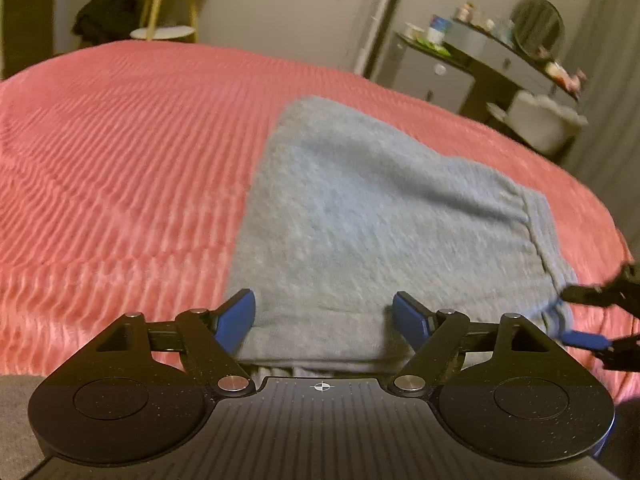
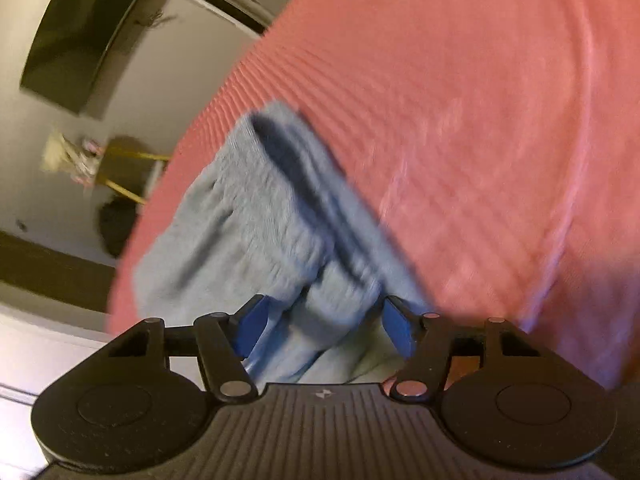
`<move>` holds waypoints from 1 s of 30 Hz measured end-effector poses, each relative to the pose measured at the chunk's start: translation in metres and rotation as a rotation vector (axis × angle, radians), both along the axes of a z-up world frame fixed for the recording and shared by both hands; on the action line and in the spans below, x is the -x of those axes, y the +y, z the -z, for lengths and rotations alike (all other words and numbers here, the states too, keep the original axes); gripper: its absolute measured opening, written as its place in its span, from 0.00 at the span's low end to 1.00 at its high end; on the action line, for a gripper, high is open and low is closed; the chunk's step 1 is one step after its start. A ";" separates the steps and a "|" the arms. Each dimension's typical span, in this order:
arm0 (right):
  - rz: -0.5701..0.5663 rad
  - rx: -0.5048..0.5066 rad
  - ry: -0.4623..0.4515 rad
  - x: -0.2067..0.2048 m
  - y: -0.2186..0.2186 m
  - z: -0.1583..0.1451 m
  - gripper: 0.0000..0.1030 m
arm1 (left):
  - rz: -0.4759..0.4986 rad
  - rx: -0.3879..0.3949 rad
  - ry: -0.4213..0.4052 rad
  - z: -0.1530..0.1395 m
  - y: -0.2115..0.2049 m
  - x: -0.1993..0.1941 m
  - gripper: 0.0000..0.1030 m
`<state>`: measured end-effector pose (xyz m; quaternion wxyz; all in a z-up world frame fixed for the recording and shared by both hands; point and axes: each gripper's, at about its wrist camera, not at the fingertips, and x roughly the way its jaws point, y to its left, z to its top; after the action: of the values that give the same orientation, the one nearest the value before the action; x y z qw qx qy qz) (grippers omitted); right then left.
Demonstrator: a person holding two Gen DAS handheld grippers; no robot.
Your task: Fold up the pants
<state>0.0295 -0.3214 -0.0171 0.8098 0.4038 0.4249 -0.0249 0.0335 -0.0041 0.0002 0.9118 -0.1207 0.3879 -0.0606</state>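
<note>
Pants, light blue and fuzzy, lie folded on the ribbed pink bedspread, toward the near edge of the bed. Left claw is spread wide right over the near hem, blue pads either side of the fabric, not pinching anything. Right claw is spread too, with bunched folds of the pants sitting loosely between its pads. Cluttered dresser stands beyond the bed. Both views are a bit blurry.
</note>
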 end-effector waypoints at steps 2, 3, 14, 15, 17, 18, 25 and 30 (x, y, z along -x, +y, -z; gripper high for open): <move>-0.022 0.110 -0.024 -0.001 0.000 -0.015 0.74 | -0.063 0.052 0.011 0.001 0.014 -0.006 0.78; -0.034 0.126 -0.044 -0.001 -0.002 -0.019 0.78 | -0.091 0.087 0.027 0.003 0.022 -0.011 0.78; -0.266 0.047 -0.032 -0.055 -0.018 0.004 0.82 | 0.039 0.225 0.248 0.030 0.046 -0.084 0.75; -0.281 0.033 -0.028 -0.061 -0.018 0.007 0.82 | 0.063 0.217 0.253 0.030 0.045 -0.091 0.76; -0.300 -0.002 -0.027 -0.073 -0.018 0.014 0.82 | 0.105 0.198 0.250 0.031 0.041 -0.104 0.78; -0.309 -0.017 -0.029 -0.075 -0.018 0.014 0.83 | 0.129 0.191 0.251 0.032 0.039 -0.110 0.80; -0.399 -0.051 -0.057 -0.111 -0.012 0.022 0.81 | 0.203 0.228 0.224 0.039 0.033 -0.138 0.83; -0.415 -0.109 -0.095 -0.115 -0.012 0.020 0.63 | 0.232 0.278 0.156 0.038 0.038 -0.136 0.61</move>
<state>0.1442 -0.3337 -0.0366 0.7936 0.3517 0.4609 0.1846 0.1694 0.0344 -0.0375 0.8404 -0.2041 0.4567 -0.2086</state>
